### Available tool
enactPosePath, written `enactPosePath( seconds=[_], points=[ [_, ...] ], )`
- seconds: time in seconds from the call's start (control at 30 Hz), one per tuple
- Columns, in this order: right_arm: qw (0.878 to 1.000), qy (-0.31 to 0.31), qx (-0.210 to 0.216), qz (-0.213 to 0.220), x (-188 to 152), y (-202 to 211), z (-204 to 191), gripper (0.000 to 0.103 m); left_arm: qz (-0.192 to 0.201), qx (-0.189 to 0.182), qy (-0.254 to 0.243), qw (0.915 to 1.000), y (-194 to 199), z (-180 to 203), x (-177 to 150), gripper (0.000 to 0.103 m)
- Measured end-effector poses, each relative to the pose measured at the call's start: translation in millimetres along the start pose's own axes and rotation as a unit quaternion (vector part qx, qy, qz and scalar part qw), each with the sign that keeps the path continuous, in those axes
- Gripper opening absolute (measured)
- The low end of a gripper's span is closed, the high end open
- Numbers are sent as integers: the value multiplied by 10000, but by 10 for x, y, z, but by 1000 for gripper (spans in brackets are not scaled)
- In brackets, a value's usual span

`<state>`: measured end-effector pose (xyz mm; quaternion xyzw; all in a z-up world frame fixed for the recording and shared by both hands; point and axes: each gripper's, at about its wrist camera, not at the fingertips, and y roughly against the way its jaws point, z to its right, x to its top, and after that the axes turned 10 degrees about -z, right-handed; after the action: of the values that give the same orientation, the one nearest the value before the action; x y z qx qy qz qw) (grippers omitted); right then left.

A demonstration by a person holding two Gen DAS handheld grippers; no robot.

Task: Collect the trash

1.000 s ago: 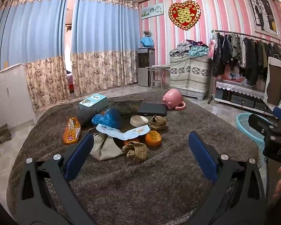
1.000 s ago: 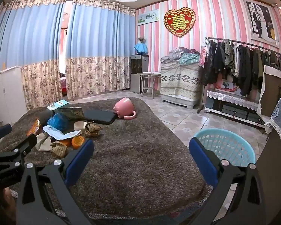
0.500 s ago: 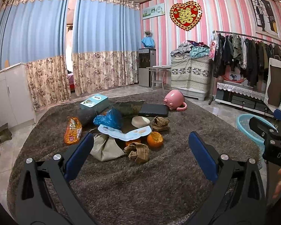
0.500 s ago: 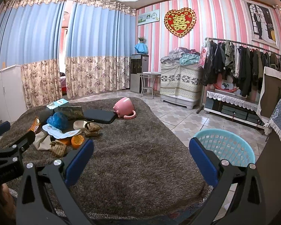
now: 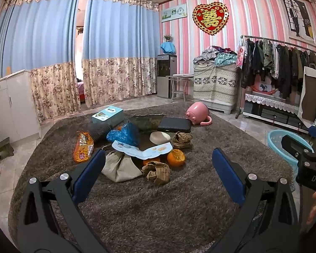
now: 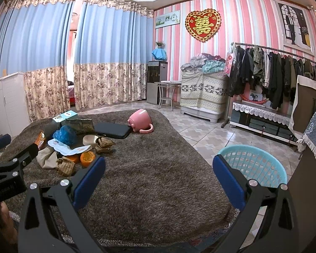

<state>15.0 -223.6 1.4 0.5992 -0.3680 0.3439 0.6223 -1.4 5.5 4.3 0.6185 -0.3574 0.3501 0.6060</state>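
Note:
A heap of litter lies on the brown shaggy rug (image 5: pixel 158 200): crumpled brown paper (image 5: pixel 157 170), orange peels (image 5: pixel 176 158), a beige bag (image 5: pixel 121 166), a light-blue printed sheet (image 5: pixel 141 149), a blue plastic bag (image 5: pixel 124 135) and an orange snack packet (image 5: pixel 83 146). My left gripper (image 5: pixel 158 175) hovers open just short of the heap, nothing between its fingers. The right gripper (image 6: pixel 159 176) is open over bare rug, with the heap (image 6: pixel 73 147) to its left. A light-blue mesh basket (image 6: pixel 252 164) stands on the tiled floor behind its right finger.
Further back on the rug lie a tipped pink cup (image 5: pixel 198 113), a black case (image 5: pixel 174 124), a teal box (image 5: pixel 107 115) and a white bowl (image 5: pixel 160 137). White cabinets (image 5: pixel 8 105) stand left; a clothes rack (image 5: pixel 284 69) and low shelf stand right.
Both grippers have crept slightly forward toward the heap, so the litter looks a little nearer. Both stay open and hold nothing.

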Motion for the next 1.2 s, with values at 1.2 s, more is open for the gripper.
enactPosePath(
  seconds=[1.2],
  points=[
    [10000, 34, 17, 24, -33, -7, -25, 99, -10, 7, 19, 10000, -5, -25, 7, 98]
  ],
)
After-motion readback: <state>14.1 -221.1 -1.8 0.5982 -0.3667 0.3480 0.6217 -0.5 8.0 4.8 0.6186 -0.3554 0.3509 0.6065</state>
